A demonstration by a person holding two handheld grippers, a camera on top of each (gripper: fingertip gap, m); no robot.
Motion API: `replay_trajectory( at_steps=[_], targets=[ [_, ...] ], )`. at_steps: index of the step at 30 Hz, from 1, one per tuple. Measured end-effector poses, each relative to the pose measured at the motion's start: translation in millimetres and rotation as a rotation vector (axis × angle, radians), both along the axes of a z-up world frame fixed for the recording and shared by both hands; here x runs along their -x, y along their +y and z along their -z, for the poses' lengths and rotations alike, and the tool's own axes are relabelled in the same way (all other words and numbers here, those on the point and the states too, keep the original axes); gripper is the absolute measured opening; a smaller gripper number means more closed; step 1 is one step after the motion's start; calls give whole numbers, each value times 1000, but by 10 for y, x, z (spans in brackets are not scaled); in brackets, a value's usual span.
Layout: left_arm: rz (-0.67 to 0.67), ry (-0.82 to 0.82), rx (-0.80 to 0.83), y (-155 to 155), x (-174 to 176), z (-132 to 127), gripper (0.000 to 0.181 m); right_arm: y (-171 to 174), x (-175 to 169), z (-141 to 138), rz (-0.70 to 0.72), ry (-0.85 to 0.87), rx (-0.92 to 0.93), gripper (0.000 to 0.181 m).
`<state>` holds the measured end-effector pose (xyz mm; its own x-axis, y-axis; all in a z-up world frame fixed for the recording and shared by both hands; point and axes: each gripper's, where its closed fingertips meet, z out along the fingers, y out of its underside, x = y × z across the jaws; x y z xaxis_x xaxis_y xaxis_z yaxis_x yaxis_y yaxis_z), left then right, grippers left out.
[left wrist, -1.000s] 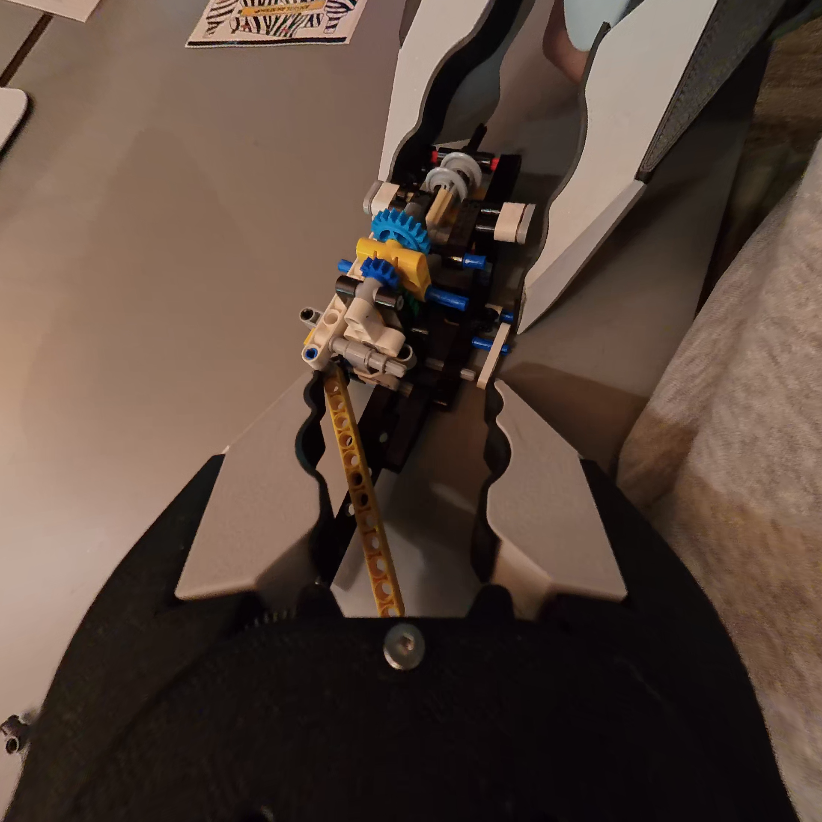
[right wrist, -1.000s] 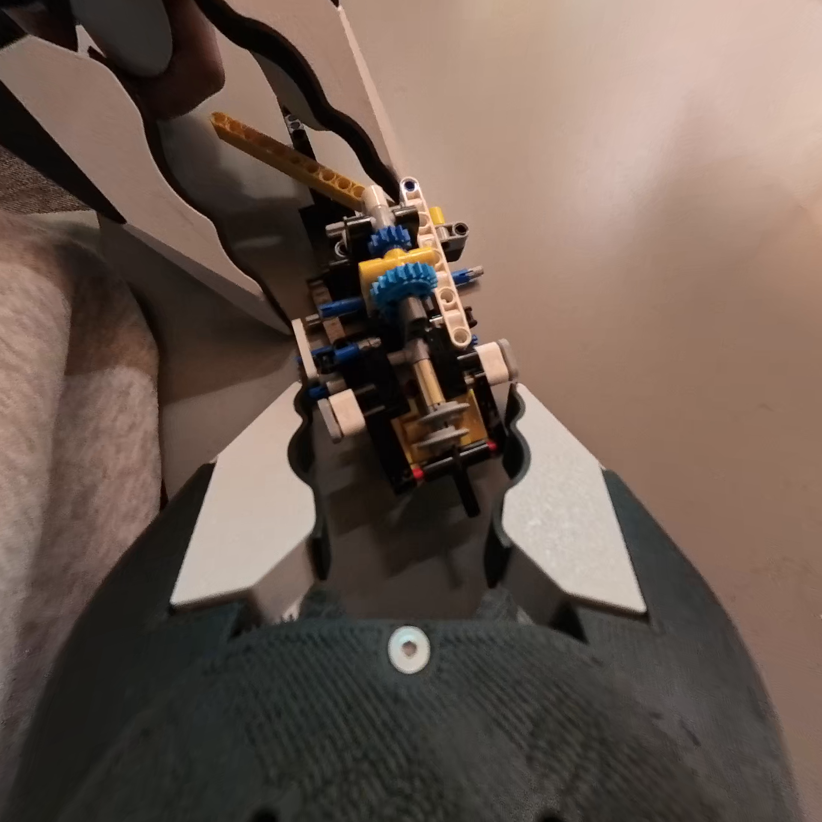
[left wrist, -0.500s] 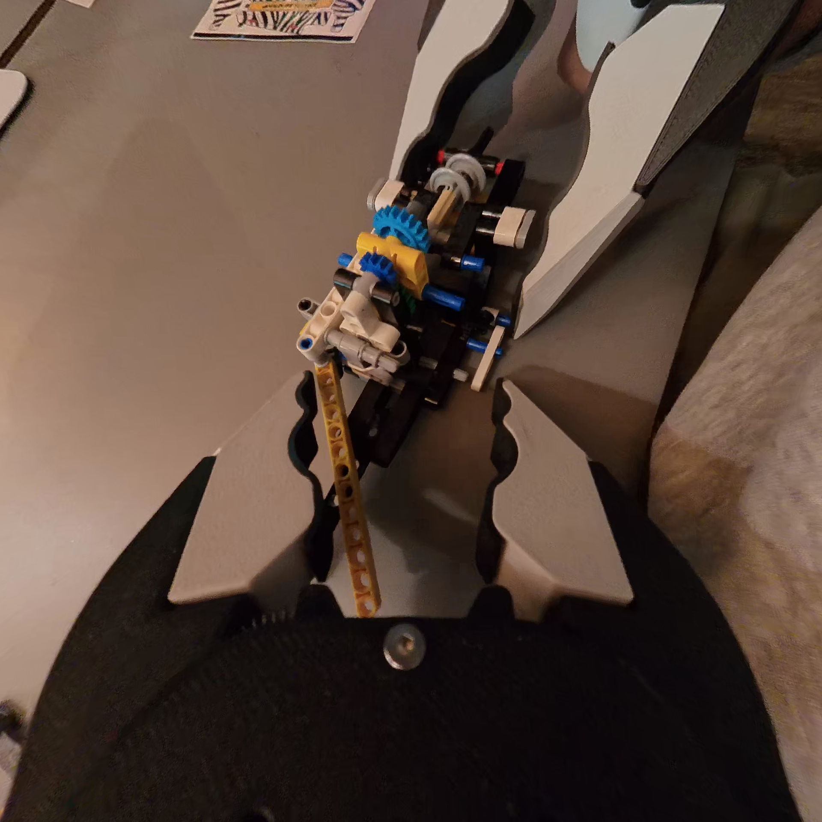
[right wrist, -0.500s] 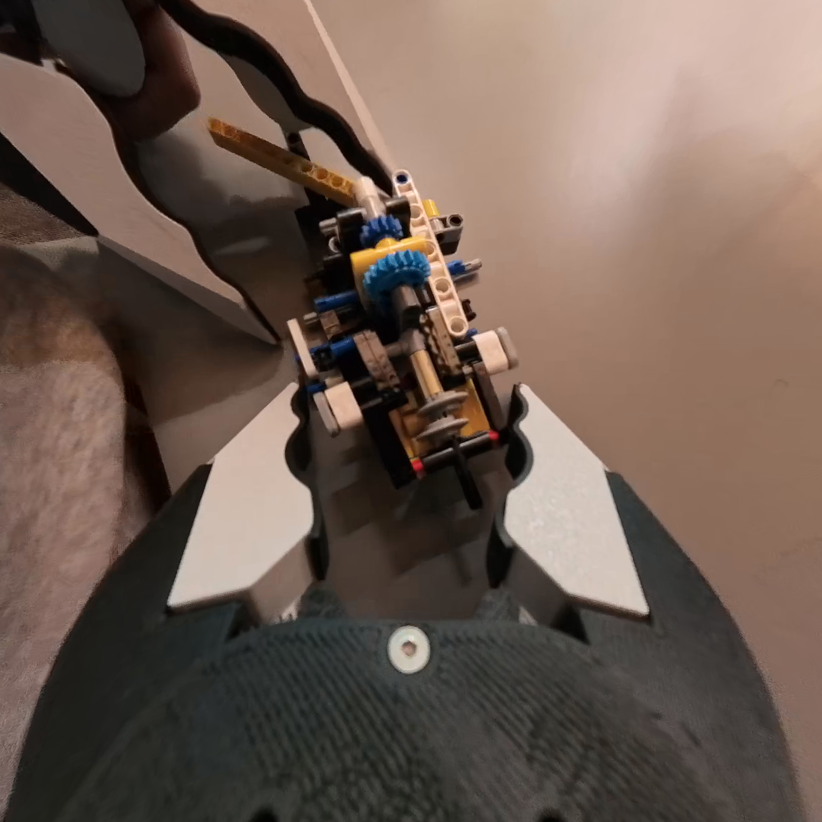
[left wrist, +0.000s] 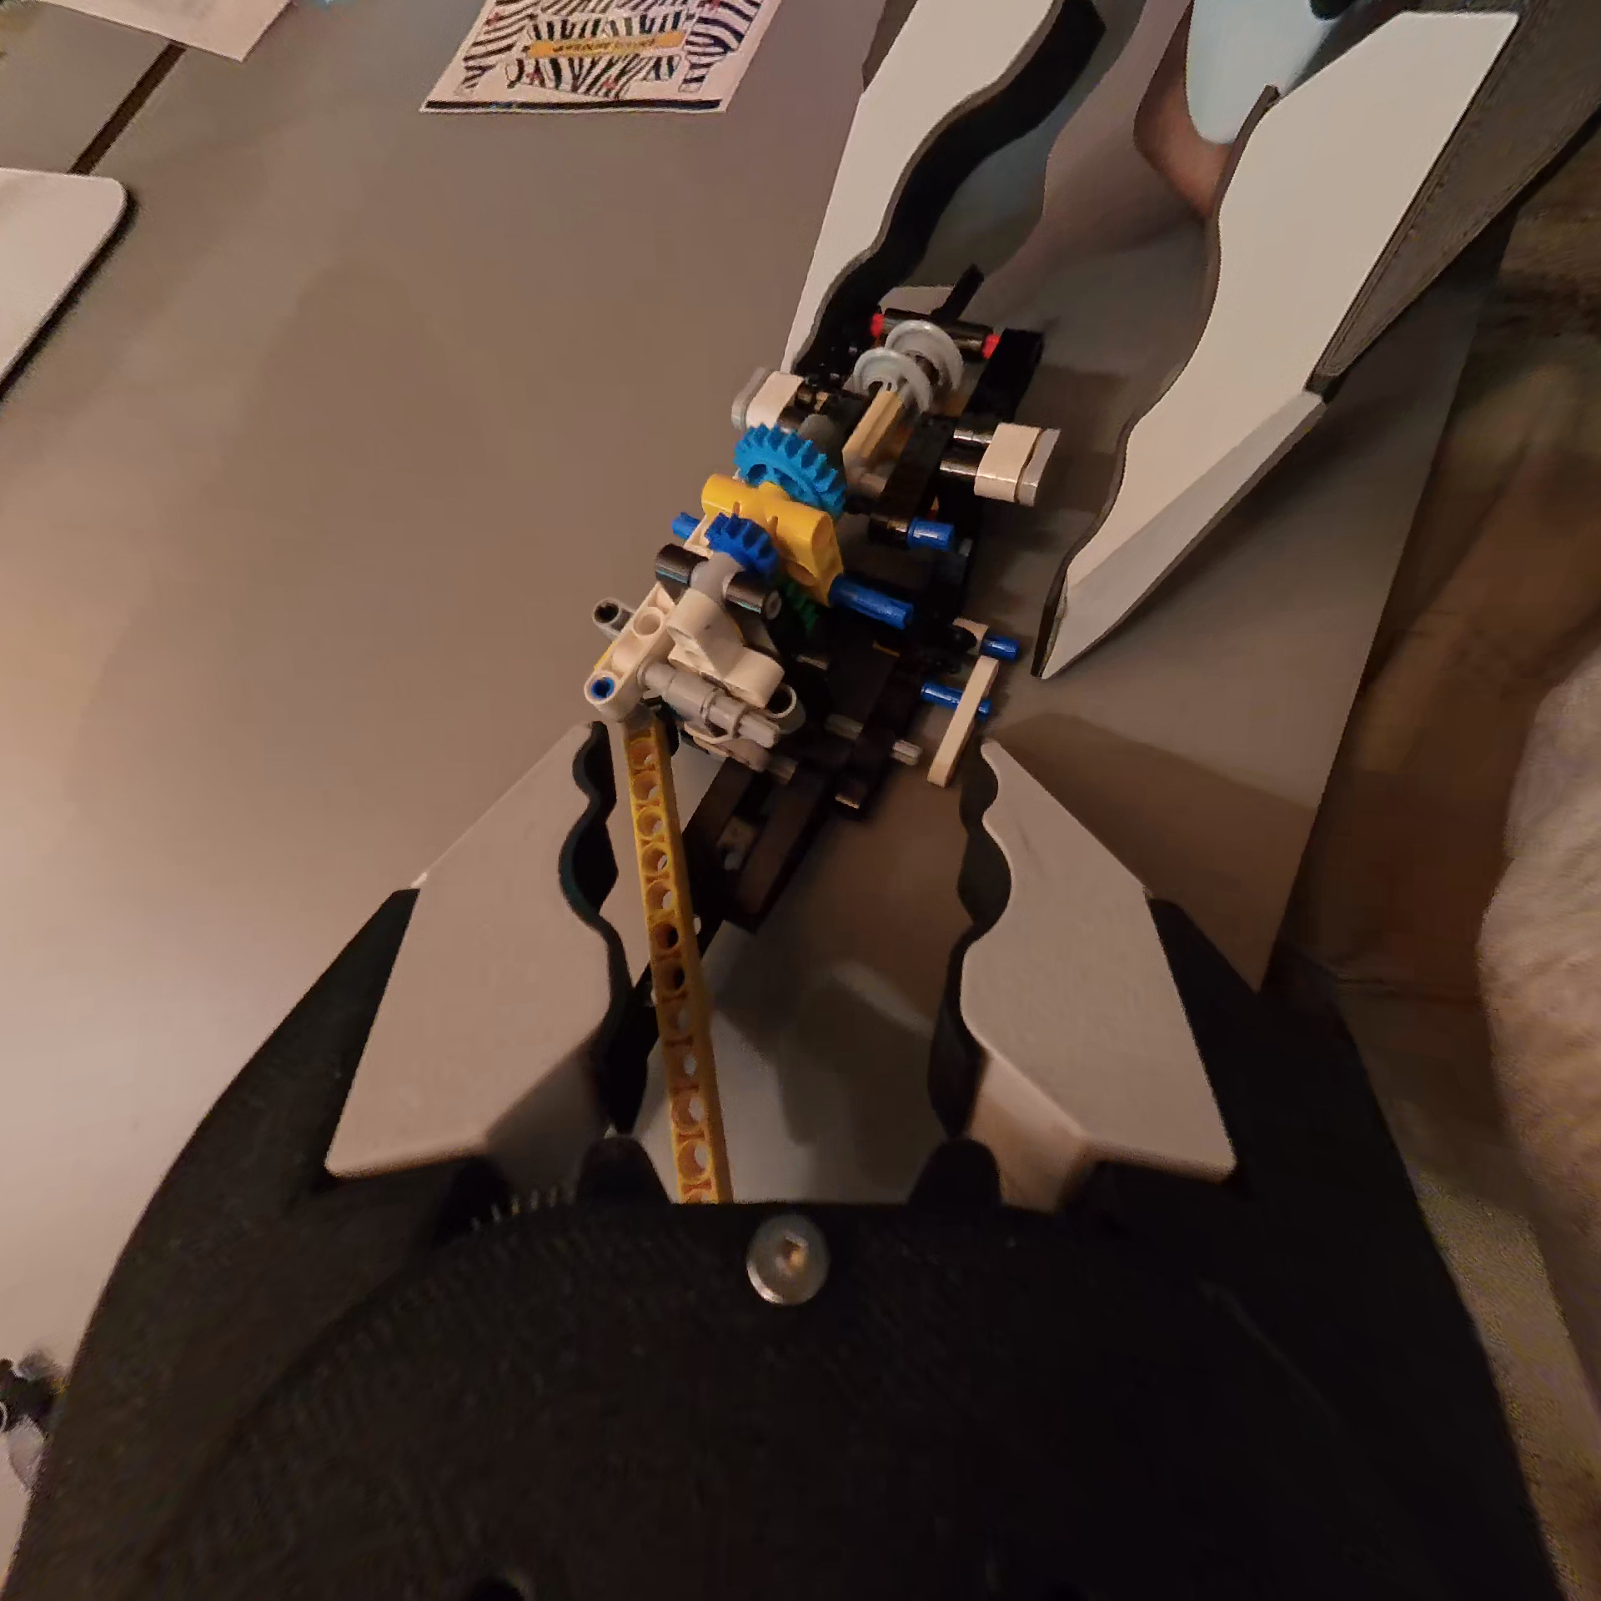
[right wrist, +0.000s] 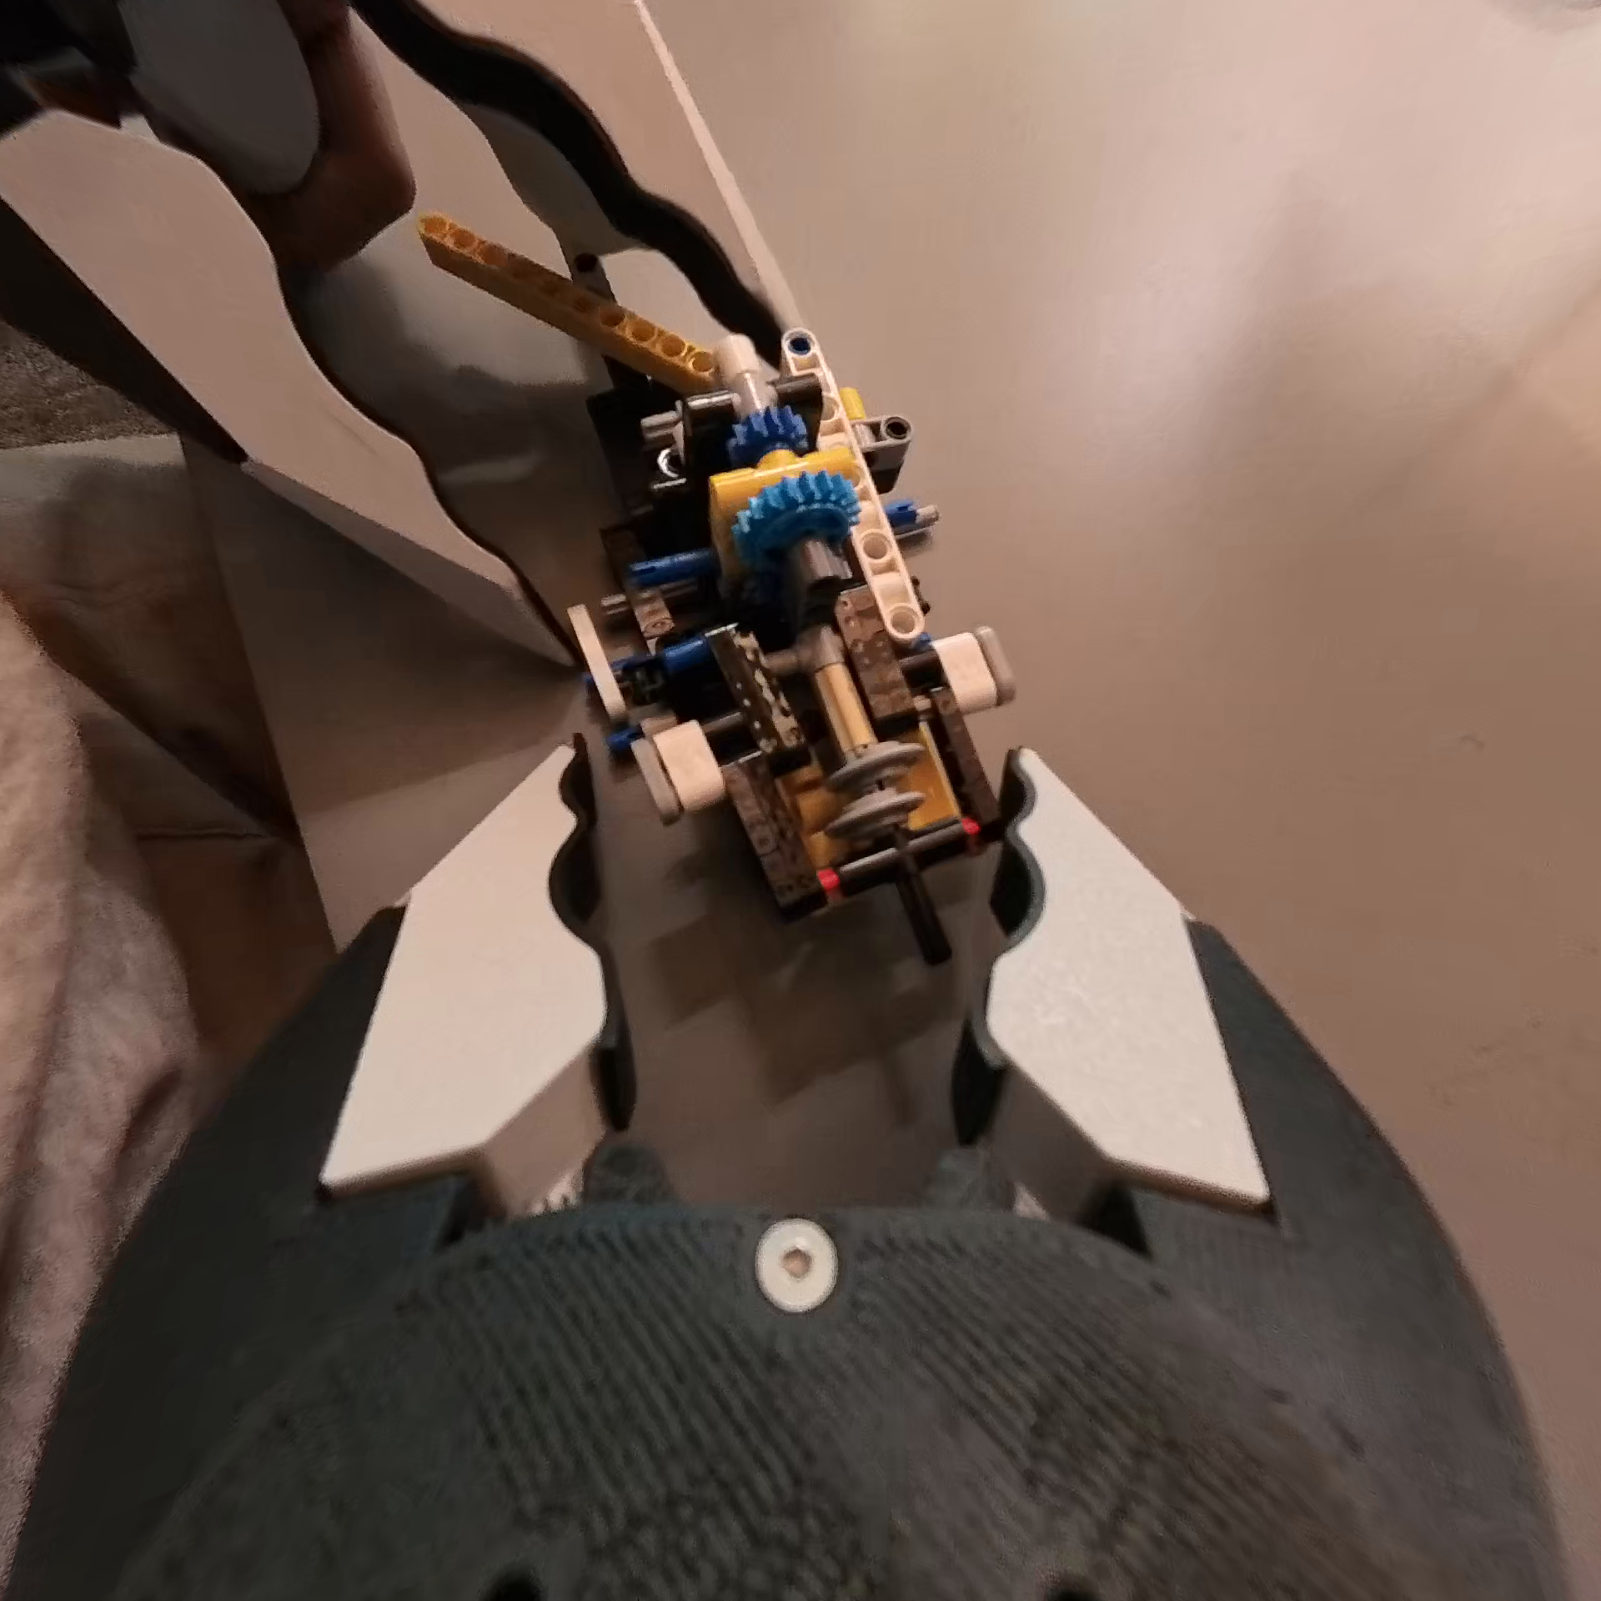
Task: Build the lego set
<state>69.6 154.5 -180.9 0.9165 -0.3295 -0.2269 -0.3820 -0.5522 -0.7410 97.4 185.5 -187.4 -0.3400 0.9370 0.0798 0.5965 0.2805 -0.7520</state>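
Observation:
A Lego Technic model (left wrist: 832, 589) lies on the grey table (left wrist: 390, 433). It has a black frame, blue gears, a yellow block and white parts. A long yellow beam (left wrist: 671, 936) sticks out from its near end. My left gripper (left wrist: 788, 745) is open, with the beam and the model's black end between its fingers. My right gripper (left wrist: 927, 520) faces it from the far side, open around the other end. In the right wrist view the model (right wrist: 780, 563) lies just ahead of my open right gripper (right wrist: 797, 758), and the left gripper (right wrist: 671, 502) and the beam (right wrist: 572, 299) show beyond it.
A zebra-striped printed sheet (left wrist: 598, 52) lies at the far edge of the table. A white flat object (left wrist: 52, 251) is at the far left. Light fuzzy fabric (left wrist: 1516, 866) borders the table on the right and shows in the right wrist view (right wrist: 69, 866). A small dark piece (left wrist: 17, 1386) lies at bottom left.
The model has turned a little between the grippers. The yellow beam's near end has swung left in the left wrist view. Both grippers have stayed open.

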Motion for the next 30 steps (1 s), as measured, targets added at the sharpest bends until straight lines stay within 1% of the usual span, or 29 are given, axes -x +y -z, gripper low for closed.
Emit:
replay_trajectory(
  at_steps=[4, 6, 30],
  targets=[
    [-4, 7, -1, 8, -4, -2, 77, -8, -3, -1, -4, 0, 1, 90],
    [-7, 3, 1, 13, 4, 0, 76, 4, -1, -4, 4, 1, 4, 85],
    [-23, 8, -11, 23, 22, 1, 73, -4, -9, 0, 0, -11, 20, 83]
  ],
)
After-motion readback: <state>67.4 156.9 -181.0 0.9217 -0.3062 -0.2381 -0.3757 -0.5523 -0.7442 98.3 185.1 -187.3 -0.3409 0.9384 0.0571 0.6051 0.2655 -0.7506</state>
